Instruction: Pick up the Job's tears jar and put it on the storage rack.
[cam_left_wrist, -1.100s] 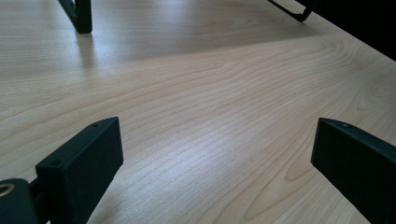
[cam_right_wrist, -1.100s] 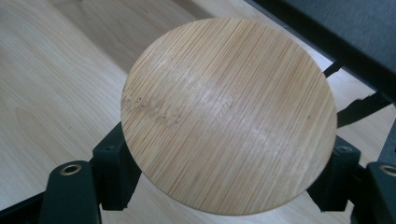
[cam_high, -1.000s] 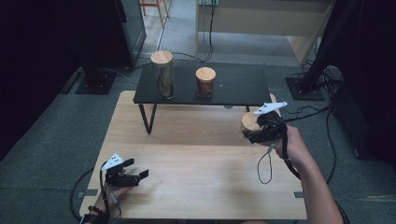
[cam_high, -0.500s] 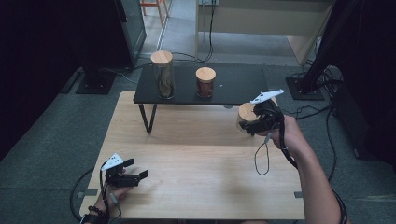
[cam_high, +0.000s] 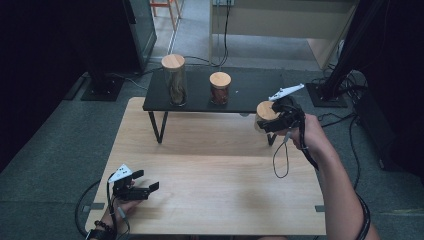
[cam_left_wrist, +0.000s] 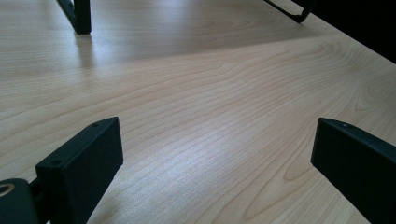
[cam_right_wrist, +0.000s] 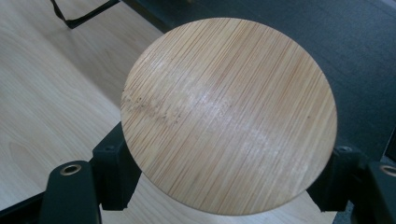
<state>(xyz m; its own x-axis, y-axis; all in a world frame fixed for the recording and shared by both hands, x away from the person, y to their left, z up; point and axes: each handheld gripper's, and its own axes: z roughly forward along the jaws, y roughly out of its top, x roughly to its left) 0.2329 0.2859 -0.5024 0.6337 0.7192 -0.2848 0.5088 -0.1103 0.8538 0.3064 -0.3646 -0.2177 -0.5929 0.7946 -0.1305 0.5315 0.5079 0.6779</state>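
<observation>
My right gripper (cam_high: 272, 120) is shut on a jar with a round bamboo lid (cam_high: 267, 110), held in the air at the right end of the black shelf (cam_high: 240, 100). Seen from the right gripper view, the lid (cam_right_wrist: 229, 112) spans the space between both jaws, which press the jar from either side. A tall jar (cam_high: 174, 80) and a shorter jar (cam_high: 220, 87), both with wooden lids, stand on the shelf. My left gripper (cam_high: 145, 189) rests low at the near left of the wooden table (cam_high: 215, 165), open, with only bare wood (cam_left_wrist: 210, 140) between its jaws.
The black shelf stands on thin metal legs (cam_high: 161, 127) at the table's far edge. Cables (cam_high: 285, 155) hang from the right gripper. Dark stands and cables lie on the grey floor behind and to the right.
The right gripper has carried the jar up and away from the table, toward the right end of the black shelf. The left gripper has stayed where it was.
</observation>
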